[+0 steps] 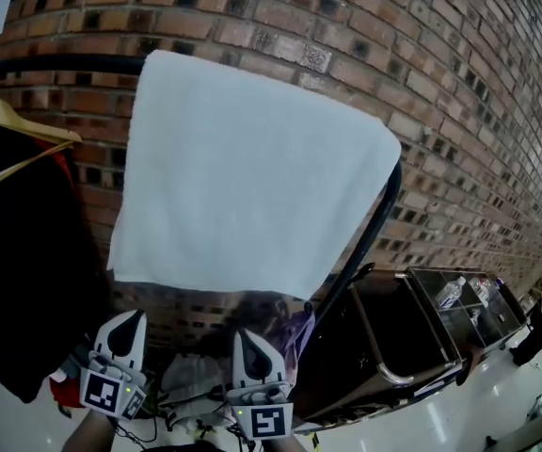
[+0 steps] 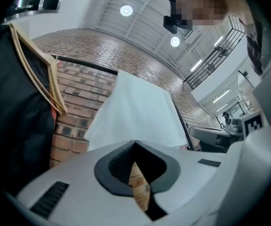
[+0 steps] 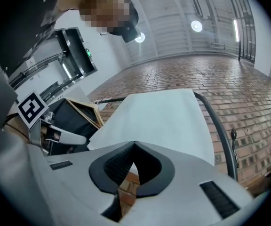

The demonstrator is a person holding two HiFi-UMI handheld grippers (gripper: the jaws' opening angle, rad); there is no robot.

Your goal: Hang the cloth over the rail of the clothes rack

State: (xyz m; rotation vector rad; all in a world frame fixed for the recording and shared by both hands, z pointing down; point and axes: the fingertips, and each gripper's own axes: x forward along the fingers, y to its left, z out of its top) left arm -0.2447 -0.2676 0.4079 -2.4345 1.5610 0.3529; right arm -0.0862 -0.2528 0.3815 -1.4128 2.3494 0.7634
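Head view: white rectangular terry cloth [image 1: 252, 172] draped over black metal rail [image 1: 64, 64] of the clothes rack, hiding the rail's middle stretch. Dark garment [image 1: 17, 271] on wooden hanger [image 1: 17, 125], cut off at left edge. Left gripper [image 1: 135, 316] and right gripper [image 1: 247, 337] low in frame, below the cloth's hem and apart from it, tips angled upward; forearms cut off by bottom edge.

Left gripper view: jaws closed tip to tip, nothing between; red brick wall [image 2: 74, 112] beyond.

Right gripper view: jaws closed, empty; cloth hanging ahead.
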